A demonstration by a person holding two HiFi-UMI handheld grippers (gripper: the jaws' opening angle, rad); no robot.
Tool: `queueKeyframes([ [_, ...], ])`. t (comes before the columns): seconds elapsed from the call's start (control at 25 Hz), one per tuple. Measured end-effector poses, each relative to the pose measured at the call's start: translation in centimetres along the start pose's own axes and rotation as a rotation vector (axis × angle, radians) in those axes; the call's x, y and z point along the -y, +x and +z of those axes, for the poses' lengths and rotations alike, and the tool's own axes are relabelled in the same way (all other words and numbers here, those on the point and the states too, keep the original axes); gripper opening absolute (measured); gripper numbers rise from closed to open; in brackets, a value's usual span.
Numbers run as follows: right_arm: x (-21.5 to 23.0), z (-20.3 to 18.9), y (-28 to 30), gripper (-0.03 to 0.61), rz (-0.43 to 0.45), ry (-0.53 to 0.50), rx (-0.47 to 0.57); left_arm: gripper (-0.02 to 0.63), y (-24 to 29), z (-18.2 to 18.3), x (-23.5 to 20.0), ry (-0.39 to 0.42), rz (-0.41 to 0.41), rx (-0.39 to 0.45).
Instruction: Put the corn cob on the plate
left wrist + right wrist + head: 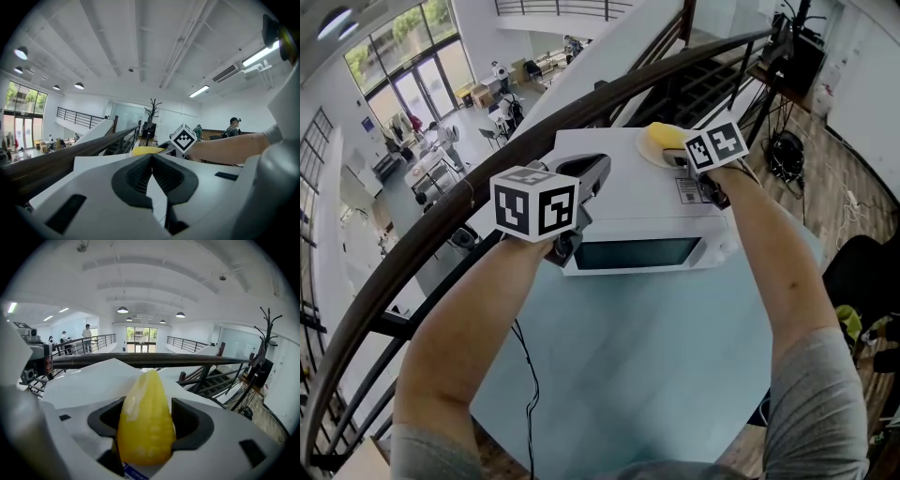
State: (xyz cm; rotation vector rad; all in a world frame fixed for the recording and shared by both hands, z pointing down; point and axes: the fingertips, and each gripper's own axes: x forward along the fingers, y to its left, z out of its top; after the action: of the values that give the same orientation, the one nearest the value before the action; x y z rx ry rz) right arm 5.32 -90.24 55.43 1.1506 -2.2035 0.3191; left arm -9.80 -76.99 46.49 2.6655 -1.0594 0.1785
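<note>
A white microwave [623,192] stands on a pale blue desk [656,356], close to a dark curved handrail [431,239]. A black cable [528,375] lies across the desk's left part.

Corn cob [145,427]: bright yellow, with a paler glossy patch toward the tip. Plate [644,150]: white. Microwave [619,202]: white, dark glass door. Bench [656,347]: pale blue-grey. Left gripper [151,158] and right gripper [147,401]: white bodies, black ribbed pads [136,176]. Cubes [534,202]: white, black square markers. Railing [441,225]: dark brown. Sleeves [825,403]: grey.
</note>
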Motion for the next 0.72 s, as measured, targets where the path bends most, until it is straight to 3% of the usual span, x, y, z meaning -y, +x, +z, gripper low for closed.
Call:
queueKeyframes([
  [0.48, 0.8, 3.2, -4.1, 0.310, -0.008, 0.016, 0.169, 0.018, 0.0, 1.2, 0.5, 0.025, 0.012, 0.005],
  [0.72, 1.0, 3.3, -8.1, 0.310, -0.020, 0.012, 0.189, 0.018, -0.6, 2.1, 0.7, 0.021, 0.041, 0.002],
])
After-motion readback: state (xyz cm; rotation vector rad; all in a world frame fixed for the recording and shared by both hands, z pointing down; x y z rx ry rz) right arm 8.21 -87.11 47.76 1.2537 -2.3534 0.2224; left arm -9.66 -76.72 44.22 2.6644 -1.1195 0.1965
